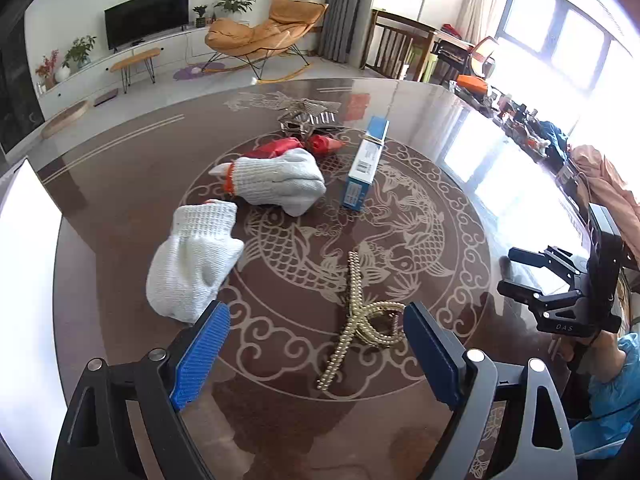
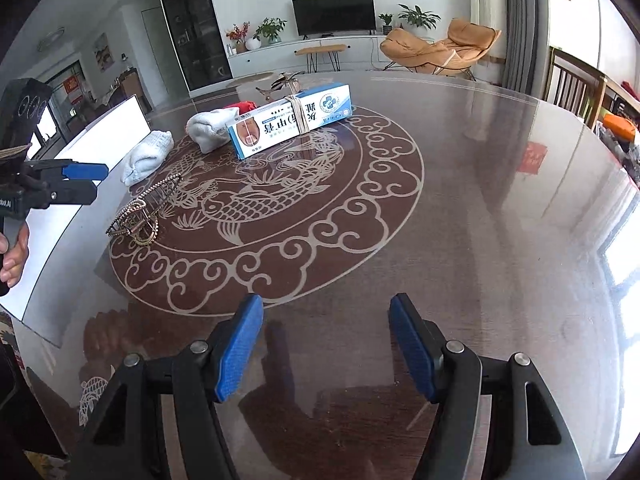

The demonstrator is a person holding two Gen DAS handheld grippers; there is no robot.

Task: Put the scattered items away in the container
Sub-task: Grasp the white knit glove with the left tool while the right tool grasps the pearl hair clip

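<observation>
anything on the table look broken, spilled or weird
Nothing looks broken or spilled. The items are just scattered loose: two crumpled white gloves, a blue box bound with rubber bands, and a gold pearl hair claw lying on its side, between the open left hand-held gripper fingers.

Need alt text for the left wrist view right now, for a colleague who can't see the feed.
The left tongs hang open above a gold hair claw on a patterned brown table. Two white gloves, a blue and white box and a red item lie beyond.
</observation>
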